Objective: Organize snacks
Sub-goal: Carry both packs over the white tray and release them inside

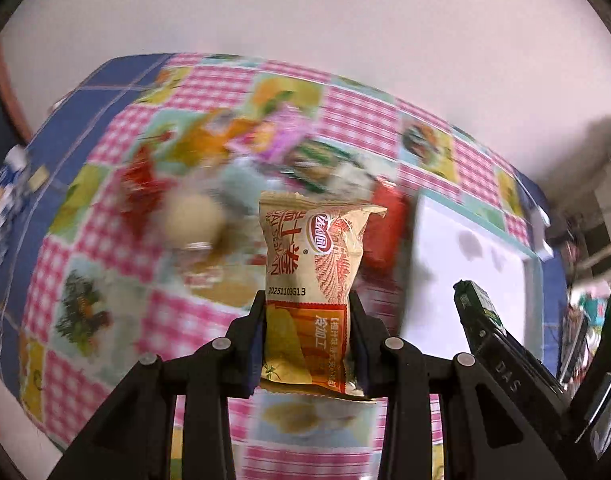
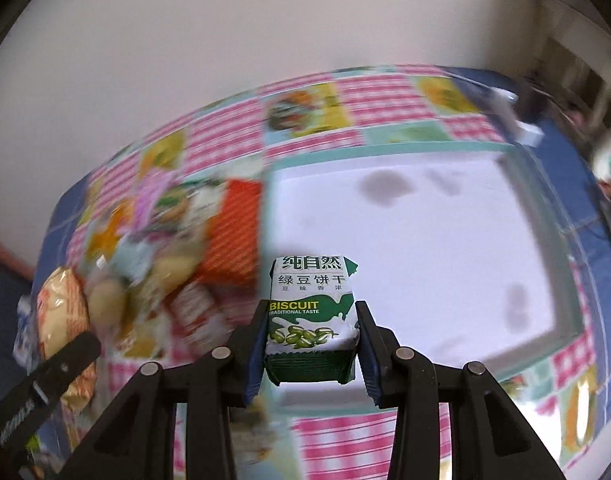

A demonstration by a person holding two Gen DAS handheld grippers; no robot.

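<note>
Left wrist view: the left tool [image 1: 307, 312] was clamped on a tan snack packet [image 1: 311, 276], held above the table [image 1: 105, 248]; blurred loose snacks [image 1: 209, 168] lay beyond. Right wrist view: the right tool [image 2: 311, 320] gripped a green biscuit pack [image 2: 311, 312] over the white tray [image 2: 425, 248].

The white tray [image 2: 425, 232] looks bare and open; a blurred snack pile [image 2: 157, 248] crowds its left.
</note>
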